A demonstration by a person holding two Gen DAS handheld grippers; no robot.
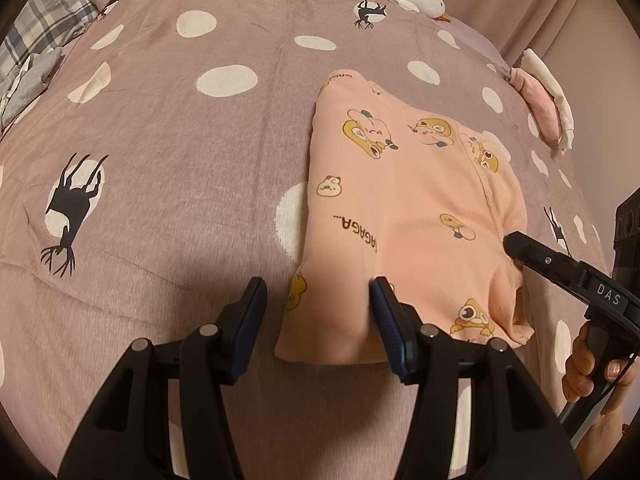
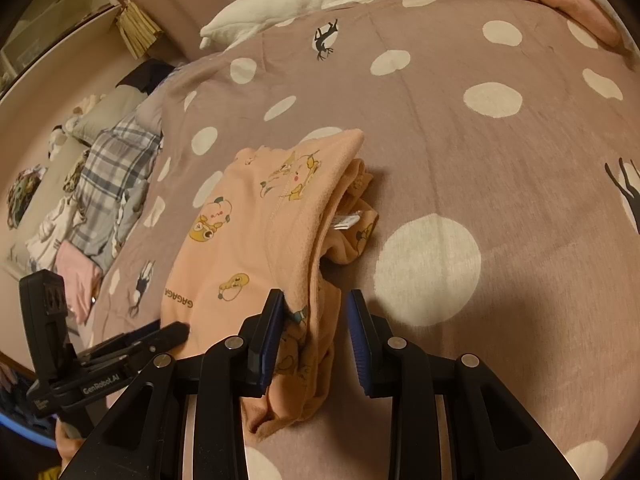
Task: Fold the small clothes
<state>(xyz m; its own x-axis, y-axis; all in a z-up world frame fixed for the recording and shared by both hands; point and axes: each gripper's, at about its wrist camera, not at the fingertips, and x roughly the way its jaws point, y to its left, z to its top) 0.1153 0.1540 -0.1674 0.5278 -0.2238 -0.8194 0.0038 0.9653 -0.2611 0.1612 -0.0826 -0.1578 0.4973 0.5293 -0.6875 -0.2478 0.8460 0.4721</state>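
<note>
Garment (image 1: pixel 408 208) and grippers meet at the near end: a peach-coloured piece of small clothing with cartoon prints lies already doubled over on the bed (image 1: pixel 168 128), a mauve cover with white dots. Its long axis runs away from the person, from the near hem toward the far fold. The left gripper (image 1: pixel 320 312) stands at the near left corner, jaws about half wide. Its right finger (image 1: pixel 386 308) presses into the cloth, while the left finger hangs over the bare cover, so nothing is pinched between them. The right gripper (image 2: pixel 314 320) sits at the near right edge with its jaws narrower. There the stacked layers of the garment (image 2: pixel 256 240) hang between the pads, the left pad touching cloth and the right pad seemingly just clear of it. The fisheye view leaves that gap hard to judge, so I would call it straddling, not yet gripping. Both hands are equally near the near hem. The open, layered side with a white label (image 2: pixel 346 222) faces right, nearer the right gripper. A further fold would likely carry the near end forward along the long axis toward the far edge, so both grippers need a hold on the near corners first.
</note>
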